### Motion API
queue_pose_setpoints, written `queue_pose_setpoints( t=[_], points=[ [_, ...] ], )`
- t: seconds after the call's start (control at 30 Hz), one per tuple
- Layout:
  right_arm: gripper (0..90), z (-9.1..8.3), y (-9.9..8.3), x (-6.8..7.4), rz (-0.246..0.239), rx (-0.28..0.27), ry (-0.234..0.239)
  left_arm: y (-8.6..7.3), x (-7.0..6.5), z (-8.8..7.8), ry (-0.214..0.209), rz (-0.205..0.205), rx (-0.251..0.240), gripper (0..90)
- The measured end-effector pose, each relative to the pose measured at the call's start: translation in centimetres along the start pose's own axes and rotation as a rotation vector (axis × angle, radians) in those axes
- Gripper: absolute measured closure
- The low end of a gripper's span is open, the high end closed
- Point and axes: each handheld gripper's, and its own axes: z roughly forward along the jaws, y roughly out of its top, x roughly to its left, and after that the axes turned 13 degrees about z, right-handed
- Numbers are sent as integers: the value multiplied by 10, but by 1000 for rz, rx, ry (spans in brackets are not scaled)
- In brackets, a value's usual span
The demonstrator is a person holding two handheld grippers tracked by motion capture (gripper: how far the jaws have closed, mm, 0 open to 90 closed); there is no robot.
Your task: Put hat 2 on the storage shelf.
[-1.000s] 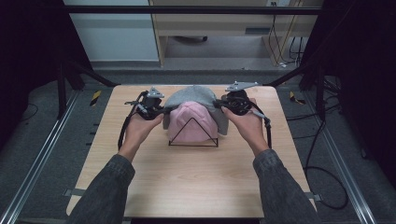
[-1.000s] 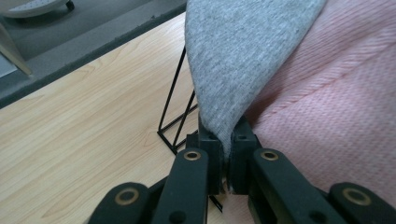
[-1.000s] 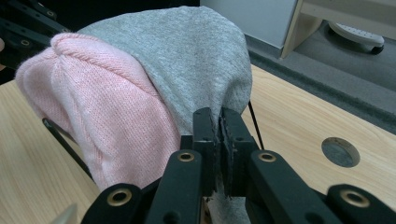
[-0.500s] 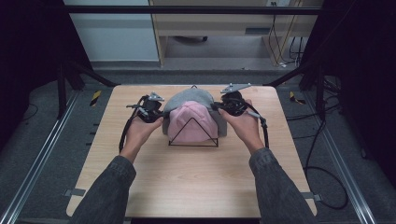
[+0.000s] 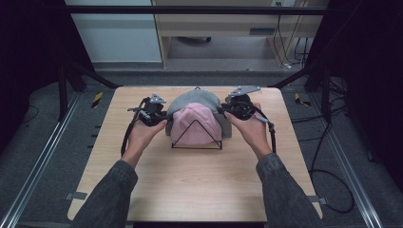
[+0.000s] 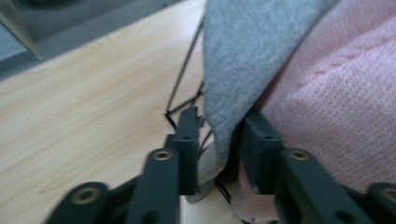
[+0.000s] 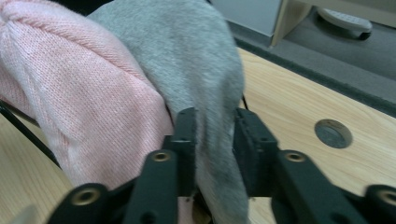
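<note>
Hats sit stacked on a black wire stand [image 5: 196, 142] at the far middle of the table [image 5: 190, 190]: a grey hat [image 5: 194, 98] over a pink hat [image 5: 195, 124]. Left gripper [image 6: 217, 140] and right gripper [image 7: 212, 135] have just been opening, jaws parted, the grey hat's edge loose between each pair.

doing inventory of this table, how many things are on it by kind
knit hats: 2, a grey hat and a pink hat
black wire stand: 1
hand-held grippers: 2, left and right
total: 5
</note>
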Motion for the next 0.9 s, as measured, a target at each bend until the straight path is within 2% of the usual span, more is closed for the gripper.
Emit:
queue_pose_setpoints(
  t=[0.07,0.2,0.33,0.4,0.5,0.57,0.73,0.9],
  points=[
    [605,-7,-2,-2,8,-12,-11,-1,1,-6,16,-10,-11,613],
    [501,-23,-10,-5,9,-29,-24,-6,1,-20,48,-1,-11,500],
    [382,-41,-21,-6,14,-47,-49,-13,0,-35,52,-1,-18,349],
    [341,-48,-28,-6,21,-47,-51,-19,-2,-41,40,10,-7,279],
    [287,-55,-41,-5,6,-37,-76,-30,-7,-46,27,11,23,185],
    [250,-58,-49,-6,-2,-32,-103,-38,-12,-49,0,13,27,140],
    [190,-62,-68,-6,-6,-8,-129,-56,-24,-57,-34,45,38,87],
    [165,-63,-87,-10,16,34,-144,-74,-33,-61,-58,70,72,68]
  ],
)
